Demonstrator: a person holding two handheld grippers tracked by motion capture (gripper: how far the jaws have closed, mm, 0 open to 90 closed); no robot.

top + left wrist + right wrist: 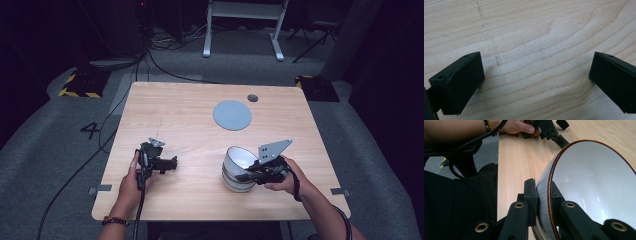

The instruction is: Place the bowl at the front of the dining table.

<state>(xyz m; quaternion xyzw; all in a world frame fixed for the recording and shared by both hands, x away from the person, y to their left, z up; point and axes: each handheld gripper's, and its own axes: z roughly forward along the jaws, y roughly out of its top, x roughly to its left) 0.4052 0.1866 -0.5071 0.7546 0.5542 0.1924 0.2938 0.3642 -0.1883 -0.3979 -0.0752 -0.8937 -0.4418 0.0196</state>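
A white bowl [238,162] with a brown rim stands tilted on the wooden table [190,115] near its front right. My right gripper [248,176] is shut on the bowl's near wall. In the right gripper view one jaw presses the outside of the bowl [594,177] and the other sits inside, with my right gripper [544,197] pinching the rim. My left gripper [171,164] rests low over bare wood at the front left. In the left gripper view my left gripper [536,77] stands open, nothing between its jaws.
A flat grey round disc [232,115] lies toward the table's far middle, with a small dark hole [252,98] in the tabletop behind it. Cables [107,117] trail over the grey floor at left. A white desk frame [245,25] stands beyond the table.
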